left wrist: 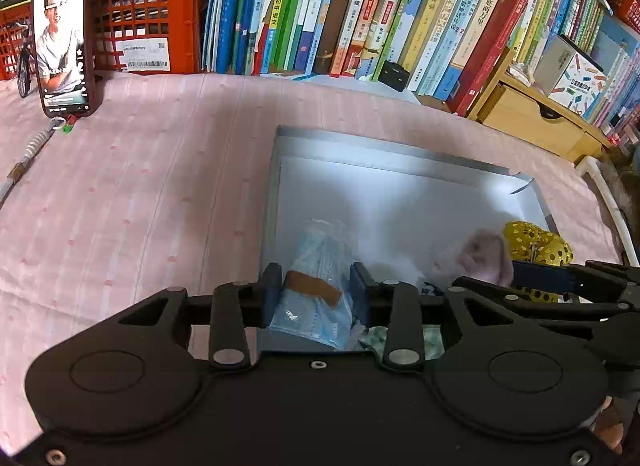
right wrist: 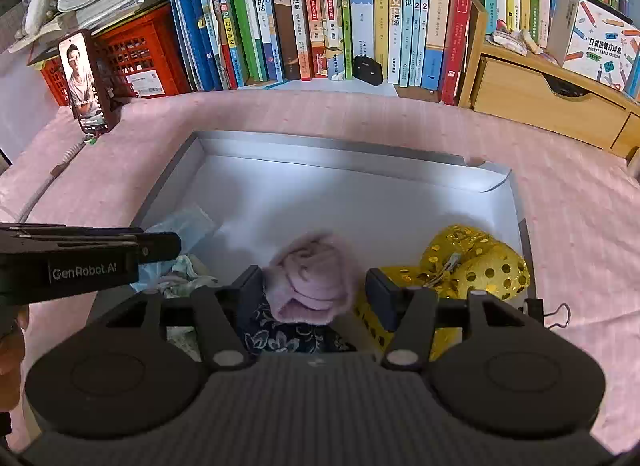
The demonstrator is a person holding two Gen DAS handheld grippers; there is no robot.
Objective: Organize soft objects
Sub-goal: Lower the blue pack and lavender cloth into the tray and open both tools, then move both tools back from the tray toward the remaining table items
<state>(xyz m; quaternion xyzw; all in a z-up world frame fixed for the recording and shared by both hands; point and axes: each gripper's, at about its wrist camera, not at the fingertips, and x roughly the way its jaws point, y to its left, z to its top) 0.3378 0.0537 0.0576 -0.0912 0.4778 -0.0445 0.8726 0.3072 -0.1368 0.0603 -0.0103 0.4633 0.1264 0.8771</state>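
Observation:
A shallow grey box (left wrist: 380,153) (right wrist: 320,145) lies on the pink cloth. My left gripper (left wrist: 316,290) is shut on a blue pack of face masks (left wrist: 320,266) sealed with a brown strip, held over the box's near left corner; the pack also shows in the right wrist view (right wrist: 188,225). My right gripper (right wrist: 316,290) stands open around a rolled pink knit piece (right wrist: 316,278) (left wrist: 480,254), which rests on a dark floral cloth (right wrist: 288,334). A gold sequin item (right wrist: 472,266) (left wrist: 536,242) lies in the box's right side. A pale green cloth (right wrist: 184,270) lies at the left.
A row of upright books (right wrist: 320,13) lines the back. A phone (left wrist: 62,41) leans against red crates (left wrist: 148,17) at the back left. A wooden drawer unit (right wrist: 552,105) stands at the back right. A binder clip (right wrist: 556,314) lies right of the box.

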